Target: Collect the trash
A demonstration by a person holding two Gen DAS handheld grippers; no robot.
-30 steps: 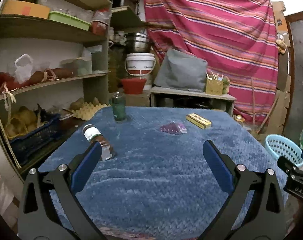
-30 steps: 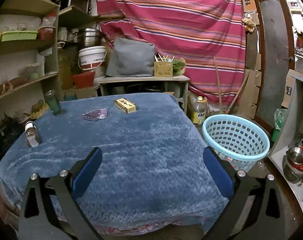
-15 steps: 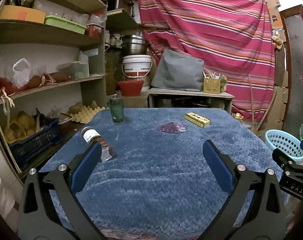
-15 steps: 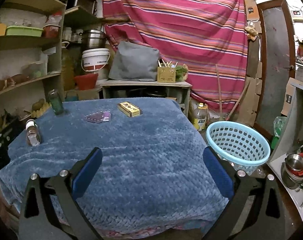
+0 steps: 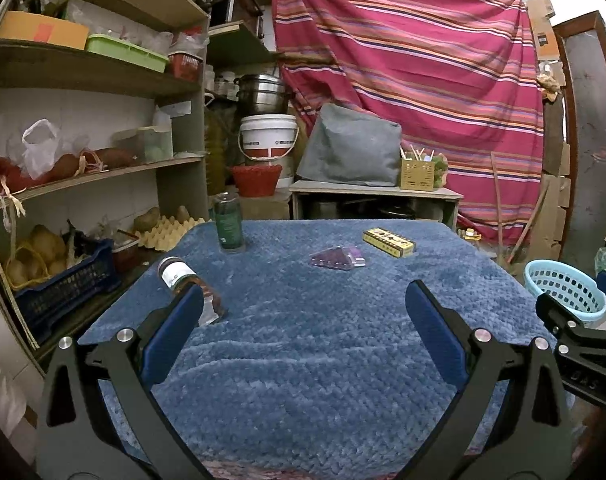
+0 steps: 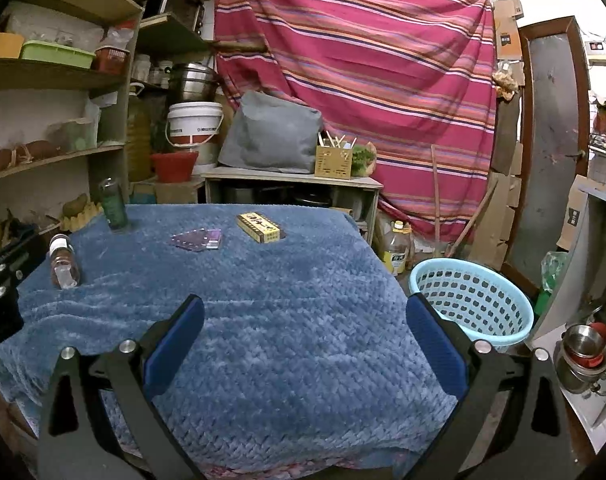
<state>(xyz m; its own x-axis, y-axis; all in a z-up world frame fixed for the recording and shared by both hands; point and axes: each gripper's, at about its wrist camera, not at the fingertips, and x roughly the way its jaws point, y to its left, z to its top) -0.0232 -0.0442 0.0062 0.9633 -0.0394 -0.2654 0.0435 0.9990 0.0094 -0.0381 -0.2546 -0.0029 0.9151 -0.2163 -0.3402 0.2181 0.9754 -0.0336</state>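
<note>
Left gripper (image 5: 303, 332): jaws spread wide, holding nothing, above the near edge of the tabletop (image 5: 323, 344).
Right gripper (image 6: 303, 332): jaws likewise spread, empty, over the near right part.

Trash, as we judge it, all on the blue blanket:
- Clear bottle (image 5: 191, 288), lying on its side close to the left edge, partly behind the left gripper's left finger (image 5: 171, 336).
- Green bottle (image 5: 229, 226), upright near the far left corner.
- Purple wrapper (image 5: 337, 258), flat, toward the far edge, mid-width.
- Yellow box (image 5: 389, 242), just beside the wrapper, toward the far right corner.

Destination, presumably: light blue basket (image 6: 469, 302), on the floor off the right edge, below tabletop level.

Risks, in our estimate:
- The lying bottle may roll off the left edge if nudged rather than pinched.
- The upright bottle may topple under a sideways approach.
- The thin wrapper may slip; fingers could snag the plush blanket.
- A release short of the basket rim drops trash on the floor.

Room: the middle and near blanket are bare; shelves crowd the left edge.
</note>
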